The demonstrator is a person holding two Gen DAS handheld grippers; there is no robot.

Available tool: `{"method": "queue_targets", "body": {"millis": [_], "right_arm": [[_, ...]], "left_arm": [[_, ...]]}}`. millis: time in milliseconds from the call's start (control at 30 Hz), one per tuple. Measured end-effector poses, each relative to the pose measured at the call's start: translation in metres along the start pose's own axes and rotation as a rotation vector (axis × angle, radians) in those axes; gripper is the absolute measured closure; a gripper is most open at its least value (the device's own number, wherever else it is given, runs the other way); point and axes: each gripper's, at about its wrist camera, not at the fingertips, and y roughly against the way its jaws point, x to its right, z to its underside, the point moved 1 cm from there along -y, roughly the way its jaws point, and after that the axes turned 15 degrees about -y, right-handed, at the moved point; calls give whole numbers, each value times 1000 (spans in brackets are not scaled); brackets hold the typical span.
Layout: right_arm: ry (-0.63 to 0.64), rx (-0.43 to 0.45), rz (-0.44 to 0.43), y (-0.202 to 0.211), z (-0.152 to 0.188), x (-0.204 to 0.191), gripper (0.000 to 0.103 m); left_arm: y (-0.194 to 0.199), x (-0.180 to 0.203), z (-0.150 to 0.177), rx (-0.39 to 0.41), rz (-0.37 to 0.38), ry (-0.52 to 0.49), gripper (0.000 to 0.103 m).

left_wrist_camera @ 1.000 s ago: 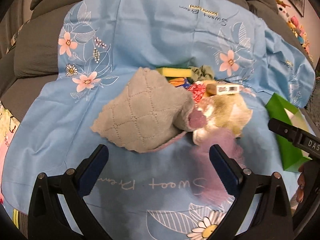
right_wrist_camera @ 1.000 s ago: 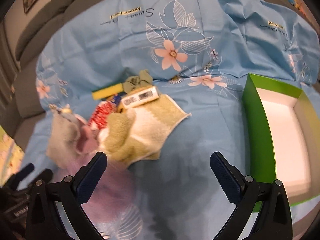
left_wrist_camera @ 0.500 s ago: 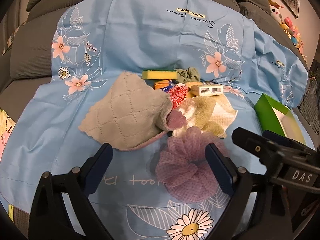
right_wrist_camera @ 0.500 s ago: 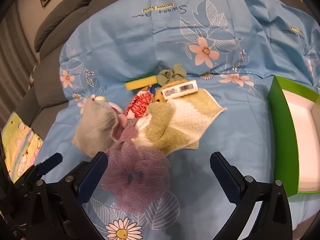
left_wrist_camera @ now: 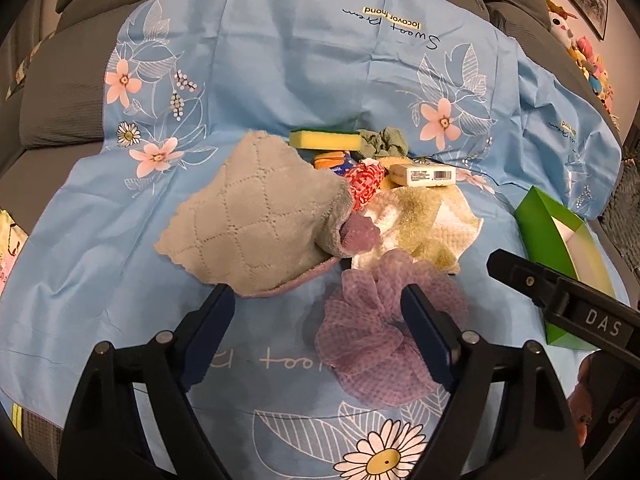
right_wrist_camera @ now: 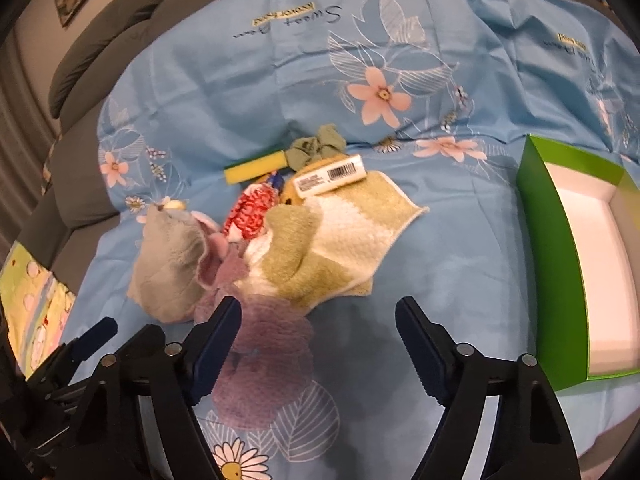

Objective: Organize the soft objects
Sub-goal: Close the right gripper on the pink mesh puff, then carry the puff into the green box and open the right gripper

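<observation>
since 1 second ago the purple mesh pouf (left_wrist_camera: 380, 336) has gone from a blur in the air to lying on the blue floral sheet (left_wrist_camera: 280, 60), and both cameras have pulled back so more of the pile shows. taking the pouf as the landmark: the grey quilted cloth (left_wrist_camera: 256, 216) lies just beyond it on the left and touches it at its pink underside, the green and white towel (right_wrist_camera: 332, 240) lies just beyond it on the right with its near edge against the mesh, and the red patterned bundle (left_wrist_camera: 366, 184), yellow sponge (left_wrist_camera: 324, 140), green scrunchie (left_wrist_camera: 384, 140) and barcoded box (right_wrist_camera: 330, 176) sit farther behind. the green box with a white inside (right_wrist_camera: 584, 256) stands well to the right, open side up, likely the bin for sorted things. the left gripper (left_wrist_camera: 316, 336) is spread wide and holds nothing; its right finger crosses in front of the pouf. the right gripper (right_wrist_camera: 316, 344) is also spread wide and empty, its left finger over the pouf's edge. the pouf seems set apart from the heap so it can be taken alone. it looks airy, ruffled, loosely gathered and easy to squash, so a pinch would likely sink deep.
</observation>
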Motion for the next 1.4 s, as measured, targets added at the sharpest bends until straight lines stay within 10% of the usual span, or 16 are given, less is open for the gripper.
{"method": "queue_targets", "body": {"millis": [567, 800, 1000, 1400], "right_arm": [[-106, -201, -44, -47, 8, 12, 25], [-131, -307, -58, -77, 18, 12, 25], [-168, -307, -107, -74, 13, 19, 76], [-318, 46, -261, 43, -39, 68, 84]], "left_arm": [[-27, 4, 11, -88, 93, 21, 26], [-55, 14, 24, -173, 223, 39, 74], [-54, 25, 19, -127, 300, 46, 92], [-7, 106, -60, 108, 419, -109, 92]]}}
